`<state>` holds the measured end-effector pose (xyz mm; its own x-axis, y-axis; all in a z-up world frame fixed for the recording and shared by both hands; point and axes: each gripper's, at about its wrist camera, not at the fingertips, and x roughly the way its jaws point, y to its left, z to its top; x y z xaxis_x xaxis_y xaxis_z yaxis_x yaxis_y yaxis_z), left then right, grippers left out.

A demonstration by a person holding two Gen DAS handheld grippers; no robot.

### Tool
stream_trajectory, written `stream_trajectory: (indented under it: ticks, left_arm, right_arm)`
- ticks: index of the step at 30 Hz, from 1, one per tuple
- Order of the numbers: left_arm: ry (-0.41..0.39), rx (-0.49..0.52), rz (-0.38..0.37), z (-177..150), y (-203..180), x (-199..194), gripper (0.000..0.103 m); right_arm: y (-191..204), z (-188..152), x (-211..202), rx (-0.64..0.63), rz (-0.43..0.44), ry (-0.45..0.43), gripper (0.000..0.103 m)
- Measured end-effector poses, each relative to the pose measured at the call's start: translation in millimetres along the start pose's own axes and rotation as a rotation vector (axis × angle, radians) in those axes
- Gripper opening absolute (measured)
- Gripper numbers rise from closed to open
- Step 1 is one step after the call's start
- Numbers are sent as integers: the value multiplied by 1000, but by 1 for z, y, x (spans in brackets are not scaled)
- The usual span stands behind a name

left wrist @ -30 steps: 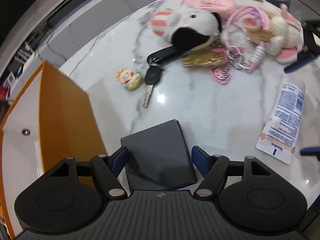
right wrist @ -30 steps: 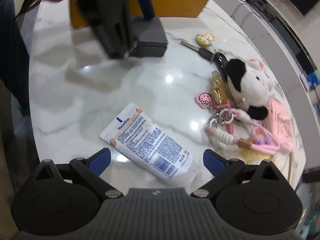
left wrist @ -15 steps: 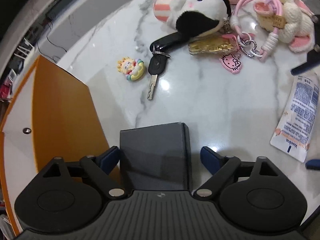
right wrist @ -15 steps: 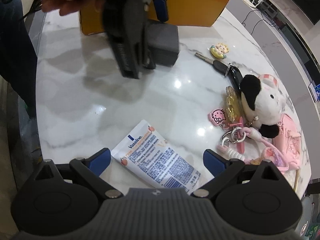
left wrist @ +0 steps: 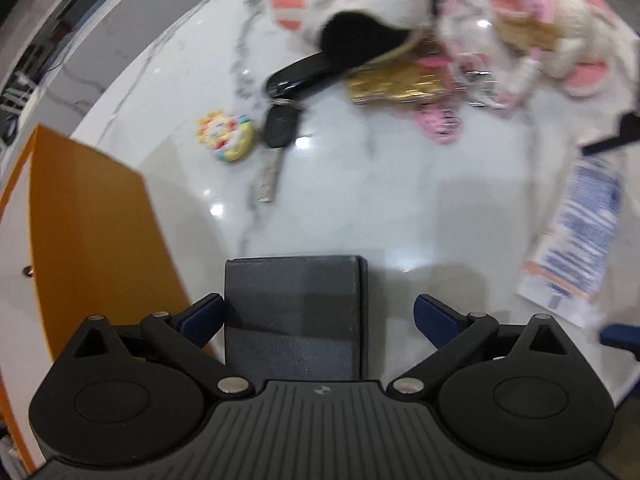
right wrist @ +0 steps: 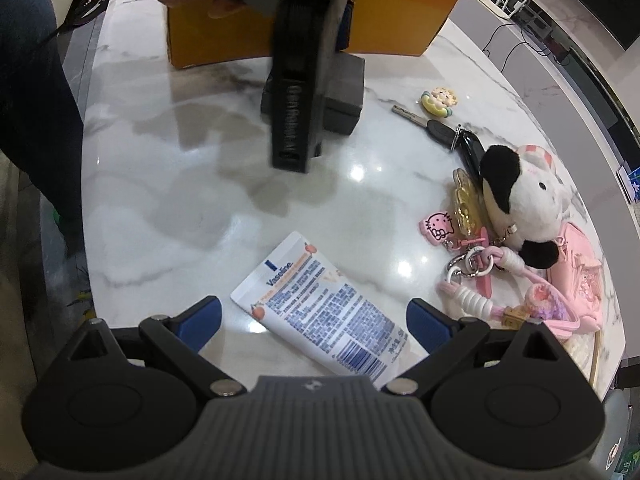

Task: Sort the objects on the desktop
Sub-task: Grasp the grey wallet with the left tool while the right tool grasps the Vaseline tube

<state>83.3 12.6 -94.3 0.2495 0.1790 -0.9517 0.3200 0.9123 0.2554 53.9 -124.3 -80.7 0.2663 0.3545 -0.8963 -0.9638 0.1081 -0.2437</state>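
Note:
A dark grey box (left wrist: 294, 312) lies on the marble table between the fingers of my open left gripper (left wrist: 318, 316); the left pad touches its side, the right pad stands clear. It also shows in the right wrist view (right wrist: 344, 92) under the left gripper. My right gripper (right wrist: 314, 320) is open over a white Vaseline tube (right wrist: 320, 306), which also shows in the left wrist view (left wrist: 576, 236). A car key (left wrist: 276, 140), a small cartoon charm (left wrist: 226, 140) and a black-and-white plush (left wrist: 360, 12) lie beyond.
An orange box (left wrist: 88, 216) stands at the left, next to the grey box. A heap of pink keychains, a gold charm (left wrist: 396, 86) and a cream plush (left wrist: 560, 40) fills the far right. The table edge (right wrist: 86, 184) runs along the left in the right wrist view.
My left gripper has opened wider around the grey box and squared up to it. My right gripper has drawn back from the tube, which sits nearer its fingers.

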Motion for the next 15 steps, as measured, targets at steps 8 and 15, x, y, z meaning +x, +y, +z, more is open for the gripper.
stream_trajectory:
  ticks: [8, 15]
  left_arm:
    - [-86, 6, -144, 2, -13, -21, 103]
    - [-137, 195, -98, -5, -8, -36, 103]
  right_arm:
    - [-1, 1, -4, 8, 5, -12, 99]
    - [-6, -2, -9, 21, 27, -23, 99]
